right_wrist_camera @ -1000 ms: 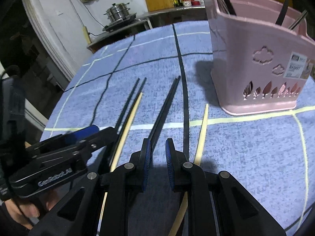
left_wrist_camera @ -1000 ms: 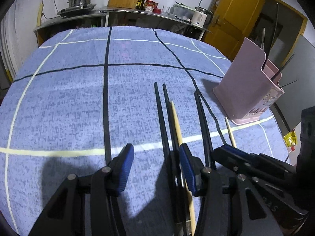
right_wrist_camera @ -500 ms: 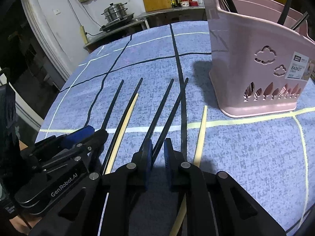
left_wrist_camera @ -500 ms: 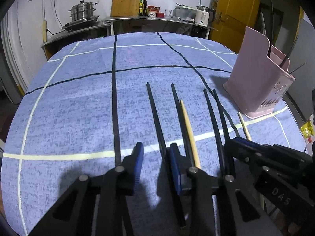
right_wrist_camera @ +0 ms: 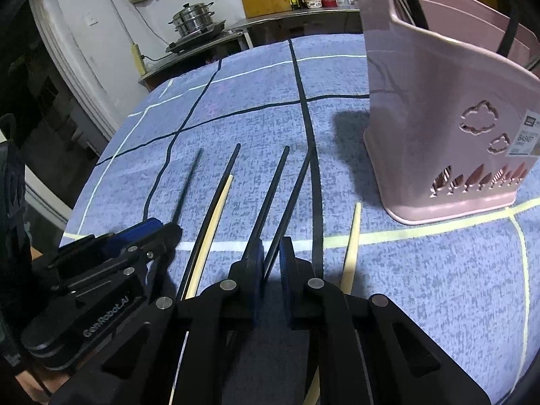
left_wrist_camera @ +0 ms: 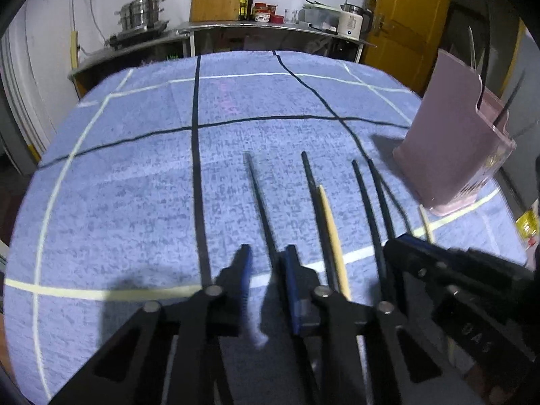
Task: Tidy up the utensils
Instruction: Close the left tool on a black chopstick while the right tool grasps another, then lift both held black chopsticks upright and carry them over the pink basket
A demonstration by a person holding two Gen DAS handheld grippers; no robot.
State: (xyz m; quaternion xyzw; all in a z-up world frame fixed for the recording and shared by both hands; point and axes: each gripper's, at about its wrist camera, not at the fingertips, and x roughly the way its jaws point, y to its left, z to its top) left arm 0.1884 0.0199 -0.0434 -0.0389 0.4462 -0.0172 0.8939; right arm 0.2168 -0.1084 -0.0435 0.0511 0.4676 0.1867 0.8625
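Note:
Several chopsticks lie side by side on the blue checked tablecloth (left_wrist_camera: 135, 185). My left gripper (left_wrist_camera: 266, 260) is closing around the leftmost black chopstick (left_wrist_camera: 260, 202); a gap still shows between its pads. To its right lie a black chopstick (left_wrist_camera: 314, 195) and a wooden one (left_wrist_camera: 332, 236). My right gripper (right_wrist_camera: 270, 256) is closing too, with one black chopstick (right_wrist_camera: 293, 202) between its pads and a second (right_wrist_camera: 270, 195) running under its left finger. Another wooden chopstick (right_wrist_camera: 352, 236) lies just right of it. The pink utensil basket (right_wrist_camera: 438, 135) stands at the right.
The basket holds several upright utensils. A yellow packet (left_wrist_camera: 526, 226) lies at the table's right edge. Behind the table a counter (left_wrist_camera: 270, 30) carries a steamer pot, a cutting board, bottles and a kettle. A yellow door (left_wrist_camera: 401, 17) is at the back right.
The left jaws have narrowed around the leftmost black chopstick, which has slid left away from its pair. The right jaws narrowed slightly, and the two black chopsticks there have spread apart.

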